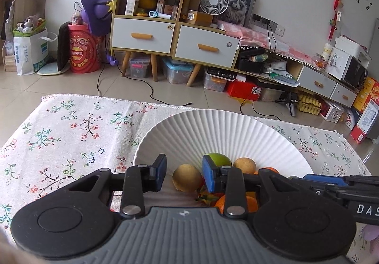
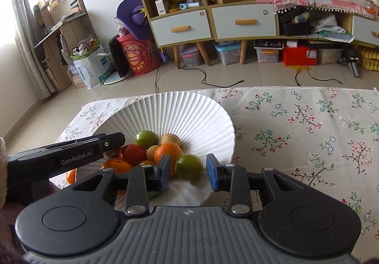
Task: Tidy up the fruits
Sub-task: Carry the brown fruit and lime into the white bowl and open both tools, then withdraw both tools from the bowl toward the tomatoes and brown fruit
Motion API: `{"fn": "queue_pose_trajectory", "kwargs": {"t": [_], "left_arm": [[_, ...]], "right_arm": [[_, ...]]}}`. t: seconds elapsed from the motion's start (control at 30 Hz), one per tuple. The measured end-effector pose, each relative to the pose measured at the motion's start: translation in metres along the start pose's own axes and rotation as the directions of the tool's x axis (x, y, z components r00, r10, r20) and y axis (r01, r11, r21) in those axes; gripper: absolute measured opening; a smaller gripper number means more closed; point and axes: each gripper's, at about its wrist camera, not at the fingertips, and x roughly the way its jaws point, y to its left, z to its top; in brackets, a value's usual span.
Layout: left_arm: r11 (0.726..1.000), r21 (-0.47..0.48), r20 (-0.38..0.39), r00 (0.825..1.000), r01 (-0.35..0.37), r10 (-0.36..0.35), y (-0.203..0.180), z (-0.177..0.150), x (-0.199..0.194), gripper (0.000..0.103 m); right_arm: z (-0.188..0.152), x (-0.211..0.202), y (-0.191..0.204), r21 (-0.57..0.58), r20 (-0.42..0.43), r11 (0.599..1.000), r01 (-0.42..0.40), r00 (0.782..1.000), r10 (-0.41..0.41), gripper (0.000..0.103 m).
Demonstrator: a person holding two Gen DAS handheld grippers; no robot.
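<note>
A white ribbed bowl (image 1: 213,129) (image 2: 180,112) on the floral cloth holds several fruits. In the left wrist view, my left gripper (image 1: 184,175) stands open over the bowl's near side, a tan round fruit (image 1: 187,178) between its blue pads with small gaps on both sides. Behind it lie a green lime (image 1: 219,158), another tan fruit (image 1: 245,164) and an orange (image 1: 236,202). My right gripper (image 2: 188,172) is open around a green lime (image 2: 189,167), not pressing it. An orange (image 2: 168,151) and a red fruit (image 2: 132,155) sit beside it.
The floral tablecloth (image 1: 71,136) (image 2: 308,133) covers the table on both sides of the bowl. The left gripper's body (image 2: 71,157) reaches over the bowl's left rim in the right wrist view. An orange (image 2: 71,175) lies outside the bowl. Shelves and boxes line the far wall.
</note>
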Motion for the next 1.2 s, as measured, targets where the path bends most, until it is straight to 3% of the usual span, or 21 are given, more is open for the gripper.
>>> {"fn": "queue_pose_trajectory", "kwargs": {"t": [0.23,0.47,0.63,0.9,1.03,1.2], "left_arm": [[1.0,-0.01,0.008,1.0,-0.018,0.018,0.005,0.005,-0.014,0.05],[0.998,0.037,-0.01,0.999,-0.042,0.043,0.01,0.002,-0.029,0.057],[0.997,0.05,-0.031,0.998,-0.061,0.062,0.017,-0.002,-0.042,0.069],[0.994,0.047,-0.087,0.991,-0.095,0.099,0.024,-0.014,-0.06,0.082],[0.989,0.092,-0.089,0.989,-0.114,0.122,0.022,-0.018,-0.072,0.09],[0.979,0.122,-0.101,0.979,-0.165,0.178,0.031,-0.022,-0.08,0.098]], "right_arm": [[0.005,-0.006,-0.002,0.027,0.005,1.0,0.004,1.0,-0.004,0.048],[0.006,-0.014,-0.003,0.047,0.006,0.999,0.023,1.0,-0.023,0.051],[0.004,-0.023,0.003,0.019,0.005,1.0,0.023,1.0,-0.023,0.063],[-0.012,-0.031,0.022,-0.027,-0.069,0.998,0.049,0.996,-0.051,0.073],[-0.019,-0.042,0.034,-0.043,-0.09,0.998,0.038,0.995,-0.041,0.085],[-0.029,-0.043,0.05,-0.078,-0.133,0.997,0.025,0.99,-0.035,0.091]]}}
